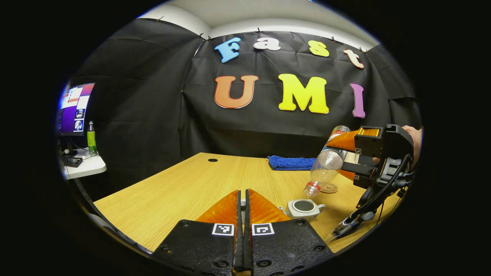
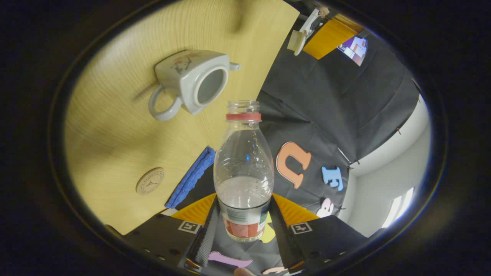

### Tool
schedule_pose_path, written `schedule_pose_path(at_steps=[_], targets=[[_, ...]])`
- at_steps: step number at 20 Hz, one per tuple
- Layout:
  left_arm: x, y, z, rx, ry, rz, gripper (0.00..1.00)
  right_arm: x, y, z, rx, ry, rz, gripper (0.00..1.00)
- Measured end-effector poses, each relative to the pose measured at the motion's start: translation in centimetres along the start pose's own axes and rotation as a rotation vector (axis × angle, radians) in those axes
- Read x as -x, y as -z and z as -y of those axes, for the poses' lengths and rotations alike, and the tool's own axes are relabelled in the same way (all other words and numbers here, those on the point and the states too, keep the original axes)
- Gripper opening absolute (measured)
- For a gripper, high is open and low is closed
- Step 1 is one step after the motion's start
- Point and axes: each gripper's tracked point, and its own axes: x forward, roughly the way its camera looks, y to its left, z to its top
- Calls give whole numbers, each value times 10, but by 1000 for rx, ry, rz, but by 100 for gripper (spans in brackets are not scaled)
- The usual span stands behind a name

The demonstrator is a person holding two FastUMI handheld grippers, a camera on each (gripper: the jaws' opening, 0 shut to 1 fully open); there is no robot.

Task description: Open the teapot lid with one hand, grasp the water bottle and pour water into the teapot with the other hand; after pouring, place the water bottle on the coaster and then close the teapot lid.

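in the right gripper view the right gripper (image 2: 243, 218) grasps the water bottle (image 2: 244, 168), one finger pressed on each side of its labelled lower body. the bottle runs straight out from the jaws, uncapped, with a red ring under its open mouth and some water lying in the part nearest the fingers. beyond the mouth, a little to its left, sits the teapot (image 2: 191, 82) on the wooden table (image 2: 107, 153), its round opening uncovered, handle toward the near side and spout away. left of the jaws lie a round coaster (image 2: 150, 181) and a folded blue cloth (image 2: 191, 176), apart from the teapot.

in the left gripper view the left gripper (image 1: 242, 199) has its jaws clenched almost together; something pale shows between the tips, too hidden to name. just past the tips, to their right, stands the open teapot. above it the bottle hangs tilted, mouth down and near the opening, held in the right gripper with a hand (image 1: 415, 135) behind it. farther off rest the coaster and the blue cloth.
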Motion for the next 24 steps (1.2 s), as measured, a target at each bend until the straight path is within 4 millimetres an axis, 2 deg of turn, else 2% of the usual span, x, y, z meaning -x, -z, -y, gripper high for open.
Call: schedule_pose_path(at_steps=[11, 17, 21, 24], targets=[[3, -11, -4, 12, -20, 21, 3, 4, 4, -11, -171, -50, 10, 70], [7, -20, -3, 5, -31, 35, 3, 8, 0, -30, -455, -145, 18, 71], [9, -22, -4, 22, -38, 28, 3, 5, -1, -28, -720, -177, 15, 71], [11, -28, 7, 13, -23, 36, 3, 7, 6, -19, -937, -188, 8, 71]])
